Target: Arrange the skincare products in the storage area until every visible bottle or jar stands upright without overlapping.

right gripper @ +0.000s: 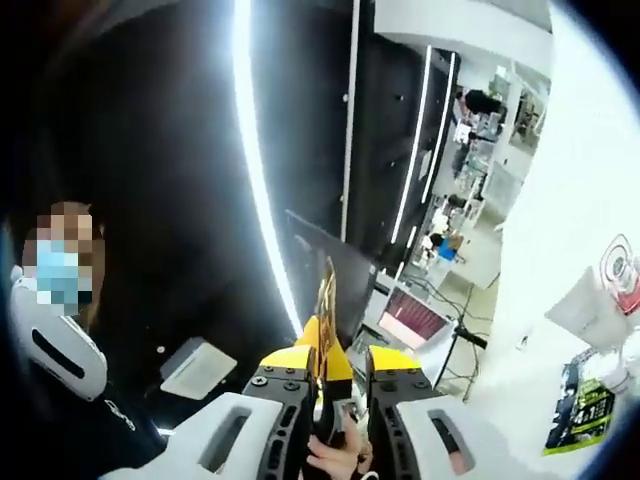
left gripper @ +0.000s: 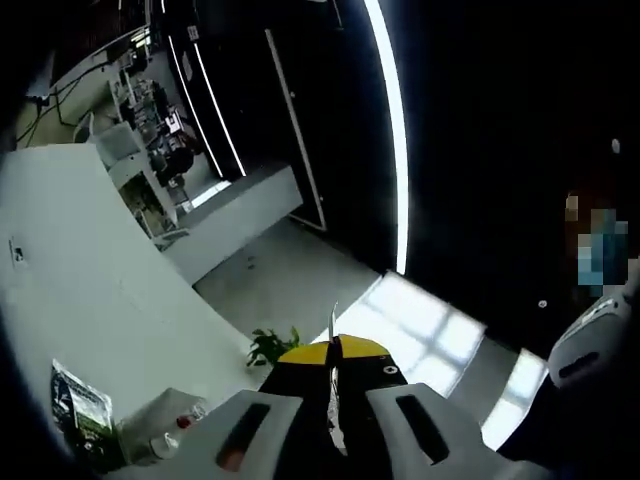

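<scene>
Skincare bottles (left gripper: 165, 435) lie low at about eight o'clock in the left gripper view, small and partly hidden, one with a red cap, close beside a green and black packet (left gripper: 80, 410) on the white counter (left gripper: 70, 300). The left gripper (left gripper: 333, 395) rises from six o'clock with its yellow-tipped jaws pressed together on nothing; the bottles sit off to its left, apart from it. Past the jaws at eleven o'clock the smooth counter runs away to a far edge, and pale floor opens at twelve to three o'clock.

In the right gripper view the right gripper (right gripper: 334, 375) stands at six o'clock with its jaws nearly together; a thin yellowish strip sits between them, and I cannot tell whether it is gripped. A green packet (right gripper: 580, 410) and a white box (right gripper: 595, 300) with a red mark lie at four o'clock on the white counter (right gripper: 570, 190), well right of the jaws. Dark glossy walls with long light strips stand farthest off.
</scene>
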`<state>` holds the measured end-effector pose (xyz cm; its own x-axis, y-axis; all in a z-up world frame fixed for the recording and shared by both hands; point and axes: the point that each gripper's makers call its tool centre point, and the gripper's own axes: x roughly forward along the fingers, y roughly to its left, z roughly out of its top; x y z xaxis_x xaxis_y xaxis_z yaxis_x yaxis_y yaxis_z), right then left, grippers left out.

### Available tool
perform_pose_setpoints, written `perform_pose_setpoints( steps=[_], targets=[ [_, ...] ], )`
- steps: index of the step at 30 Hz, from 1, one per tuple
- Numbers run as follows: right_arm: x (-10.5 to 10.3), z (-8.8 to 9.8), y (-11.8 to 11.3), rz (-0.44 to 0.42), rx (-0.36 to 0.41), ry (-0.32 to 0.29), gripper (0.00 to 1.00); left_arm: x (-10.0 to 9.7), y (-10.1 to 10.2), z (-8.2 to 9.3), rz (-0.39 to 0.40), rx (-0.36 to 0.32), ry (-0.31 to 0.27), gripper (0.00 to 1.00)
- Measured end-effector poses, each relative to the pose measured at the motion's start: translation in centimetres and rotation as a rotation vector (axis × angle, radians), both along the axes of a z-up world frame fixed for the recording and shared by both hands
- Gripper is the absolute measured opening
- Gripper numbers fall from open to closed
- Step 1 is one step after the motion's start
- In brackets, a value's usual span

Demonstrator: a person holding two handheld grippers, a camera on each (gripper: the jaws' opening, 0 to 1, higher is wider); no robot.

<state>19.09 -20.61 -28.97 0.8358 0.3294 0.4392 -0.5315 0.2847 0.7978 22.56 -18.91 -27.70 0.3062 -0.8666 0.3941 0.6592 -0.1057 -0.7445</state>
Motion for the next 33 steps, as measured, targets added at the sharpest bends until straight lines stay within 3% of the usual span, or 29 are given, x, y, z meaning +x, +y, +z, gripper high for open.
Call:
perform_pose_setpoints(
  steps=[5,7,10,11,14,19,22,25,29,33],
  targets=[
    [0.1,-0.3,0.3,-0.005,-0.02,0.009,0.11,-0.4,-0.6,-0.3,-0.017,0.006,0.006,0.02],
    [-0.2,0.2,0.4,0.013,0.009,-0.013,0.01,-0.7,-0.9,-0.5,-0.012,0.027,-0.003,0.01],
    [-0.1,-0.1,0.3,-0.003,-0.014,-0.002,0.0,-1.0,-1.0,-0.3,-0.018,0.024,0.002,0.01],
    [0.0,-0.3,0.1,-0.022,-0.03,0.003,0.0,-1.3,-1.1,-0.2,-0.017,0.038,-0.021,0.01],
    [-0.1,-0.3,0.1,-0.007,0.004,0.005,0.0,-1.6,-1.3,0.1,-0.023,0.047,-0.031,0.01],
    [-0.2,-0.7,0.0,0.046,-0.016,0.031,0.0,-1.9,-1.4,-0.2,-0.05,0.065,-0.032,0.0],
    [-0.5,-1.0,-0.3,0.093,-0.043,0.038,0.0,-3.3,-1.9,-1.3,-0.156,0.162,-0.082,0.04],
    [-1.2,-1.4,-0.1,0.186,-0.104,0.037,0.0,-3.9,-1.9,-2.5,-0.247,0.255,-0.139,0.13],
    [-2.9,-1.5,0.3,0.327,-0.252,0.016,0.0,-4.2,-1.1,-2.6,-0.345,0.278,-0.185,0.19],
    [-4.9,-2.0,0.6,0.461,-0.403,0.018,0.0,-5.1,-0.6,-3.6,-0.444,0.345,-0.211,0.2]
  ],
)
